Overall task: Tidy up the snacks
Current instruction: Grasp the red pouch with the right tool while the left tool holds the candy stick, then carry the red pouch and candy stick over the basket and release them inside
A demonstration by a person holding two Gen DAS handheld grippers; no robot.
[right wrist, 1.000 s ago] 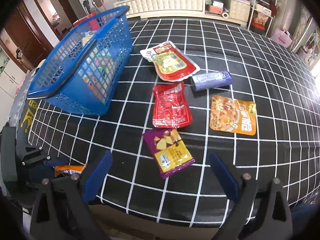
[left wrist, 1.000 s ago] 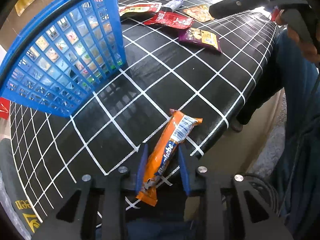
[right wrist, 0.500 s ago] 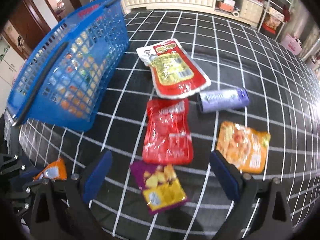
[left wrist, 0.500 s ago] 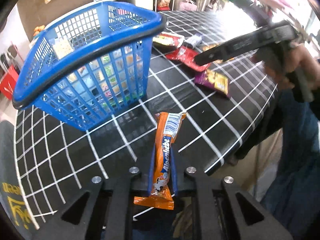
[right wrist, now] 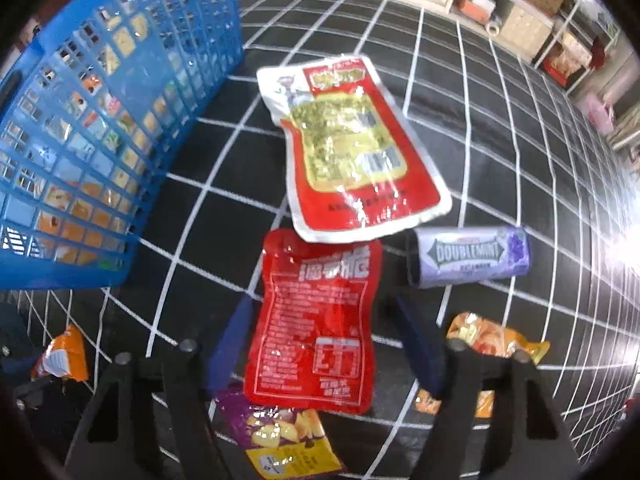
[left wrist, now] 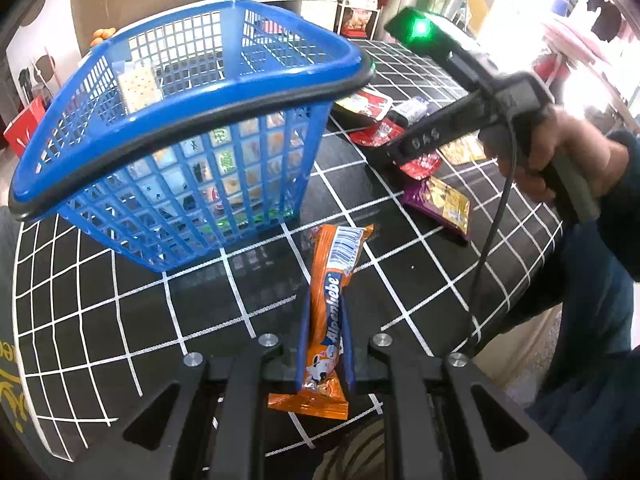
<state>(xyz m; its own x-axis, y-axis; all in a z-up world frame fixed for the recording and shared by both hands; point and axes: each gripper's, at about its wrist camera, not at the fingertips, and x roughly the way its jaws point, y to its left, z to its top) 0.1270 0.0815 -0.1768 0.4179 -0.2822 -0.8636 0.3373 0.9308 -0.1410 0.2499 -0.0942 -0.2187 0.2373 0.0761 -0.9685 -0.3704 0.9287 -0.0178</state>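
Left-wrist and right-wrist views, snack sorting on a table [left wrist: 400,280] covered in black cloth with a white grid.

Step in hand, as judged: carrying the orange candy stick pack [left wrist: 328,312] to the blue basket [left wrist: 192,92] while the other tool lines up on the next packet. To do it well, the pack should rise clear of the basket's black-edged rim before it crosses over, stay level so its long free end does not catch the mesh wall, and be let go only once it is over the open mouth, low enough not to bounce out. The right tool should come down with one finger on each long side of the red pouch [right wrist: 316,320], avoiding the purple chip packet [right wrist: 280,440] that lies just under the pouch's near end.

The left gripper [left wrist: 325,354] is closed tight on the candy stick pack near its lower end; the barcode end projects forward, above the cloth near the table's near edge and just short of the basket wall.

The right gripper [right wrist: 320,344] is spread wide and holds nothing; its blue fingers straddle the red pouch, and whether they touch the cloth cannot be told. Beyond lie a red-and-white pouch [right wrist: 348,148], a purple gum pack [right wrist: 468,256] and an orange packet [right wrist: 492,336] toward the table's right edge.
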